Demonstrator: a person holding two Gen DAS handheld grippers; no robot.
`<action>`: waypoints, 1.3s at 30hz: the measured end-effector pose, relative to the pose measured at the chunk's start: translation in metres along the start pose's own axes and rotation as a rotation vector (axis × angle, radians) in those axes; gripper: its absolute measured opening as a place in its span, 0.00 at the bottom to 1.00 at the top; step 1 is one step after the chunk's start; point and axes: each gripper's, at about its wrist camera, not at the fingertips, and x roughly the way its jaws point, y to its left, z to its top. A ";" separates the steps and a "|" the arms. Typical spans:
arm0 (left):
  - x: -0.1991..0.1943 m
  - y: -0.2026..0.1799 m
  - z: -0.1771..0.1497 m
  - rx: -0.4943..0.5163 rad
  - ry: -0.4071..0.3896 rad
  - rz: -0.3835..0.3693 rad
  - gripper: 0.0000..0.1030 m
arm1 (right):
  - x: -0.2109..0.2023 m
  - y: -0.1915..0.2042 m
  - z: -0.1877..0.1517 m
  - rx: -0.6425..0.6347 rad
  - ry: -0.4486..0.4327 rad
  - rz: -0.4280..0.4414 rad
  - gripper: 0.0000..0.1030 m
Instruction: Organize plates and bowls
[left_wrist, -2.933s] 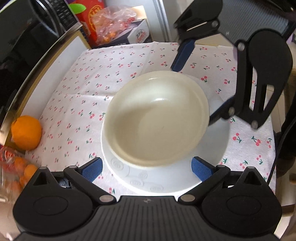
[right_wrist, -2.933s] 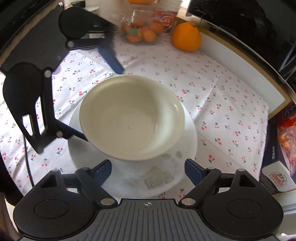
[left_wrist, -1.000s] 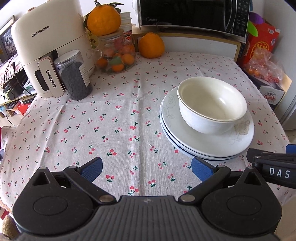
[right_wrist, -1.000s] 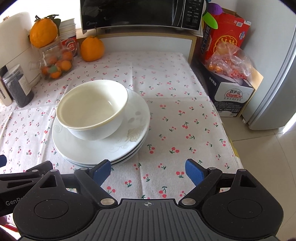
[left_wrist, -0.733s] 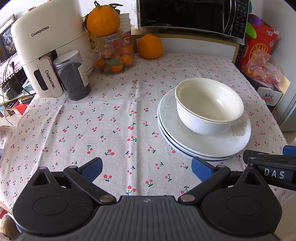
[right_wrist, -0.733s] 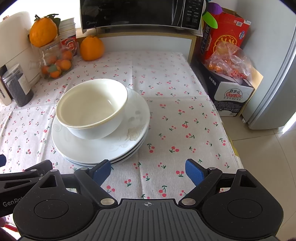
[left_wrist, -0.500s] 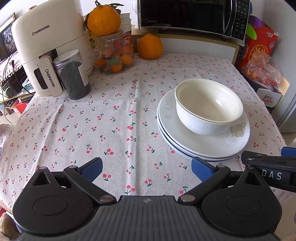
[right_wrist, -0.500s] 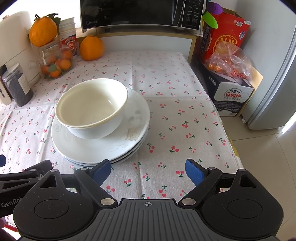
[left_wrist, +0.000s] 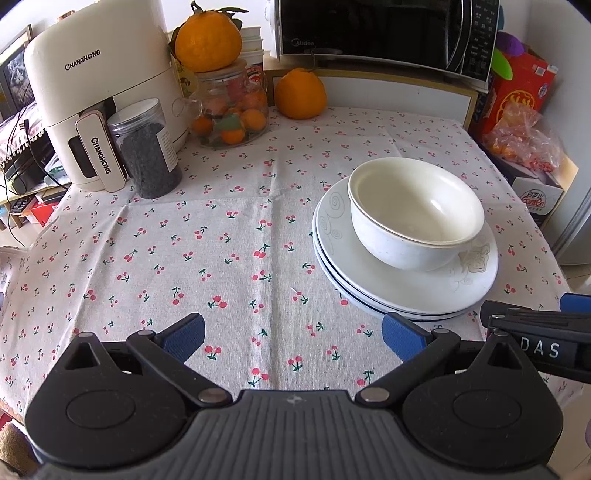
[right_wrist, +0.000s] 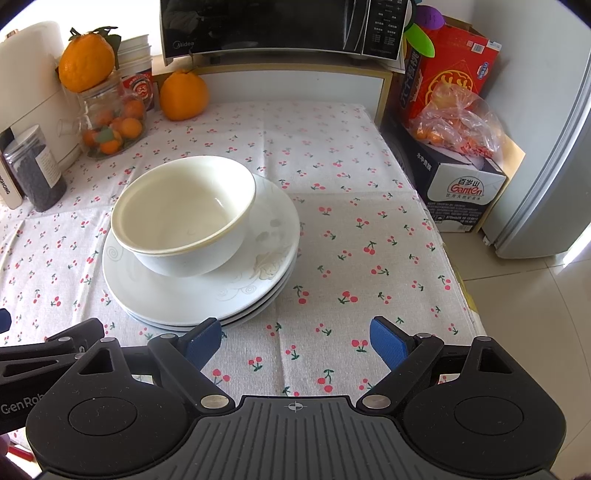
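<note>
Tongs, left view: your left tongs (left_wrist: 291, 334) hang spread wide over the bare cherry-print cloth (left_wrist: 221, 236), nothing between the blue pads (left_wrist: 183, 332).
Bowl, left view: the white bowl (left_wrist: 415, 212) sits upright on the stack of plates (left_wrist: 402, 291), toward the stack's far side, ahead and to the right of your left tongs.
Other tongs, left view: part of your right tongs (left_wrist: 535, 339) pokes in at the right edge, just past the near rim of the plates.
Back of tabletop, left view: a white air fryer (left_wrist: 99, 107), a dark-filled jar (left_wrist: 147, 151), a glass jar of small oranges (left_wrist: 231, 110) with a big orange (left_wrist: 208, 38) on top, and another orange (left_wrist: 300, 94) stand below the microwave (left_wrist: 384, 31).
Tongs, right view: your right tongs (right_wrist: 293, 341) are also released and wide apart, holding nothing, over the cloth (right_wrist: 351, 236) near the tabletop's front edge.
Bowl, right view: the bowl (right_wrist: 184, 218) rests on the plates (right_wrist: 199, 291), ahead and to the left; the left pad (right_wrist: 203, 341) is just beside the plates' near rim, and you cannot tell whether it touches.
Right side, right view: a bag of fruit (right_wrist: 454, 122) lies on a cardboard box (right_wrist: 465, 188) beside the tabletop.
</note>
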 end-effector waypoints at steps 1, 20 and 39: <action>0.000 0.000 0.000 0.000 0.001 -0.001 0.99 | 0.000 0.000 0.000 -0.001 0.000 0.000 0.87; -0.001 -0.002 -0.001 -0.001 0.003 -0.001 0.99 | 0.000 0.000 0.001 -0.001 0.001 -0.001 0.87; -0.002 -0.007 -0.006 0.001 0.006 0.001 0.99 | 0.000 0.000 0.000 -0.002 0.001 -0.001 0.87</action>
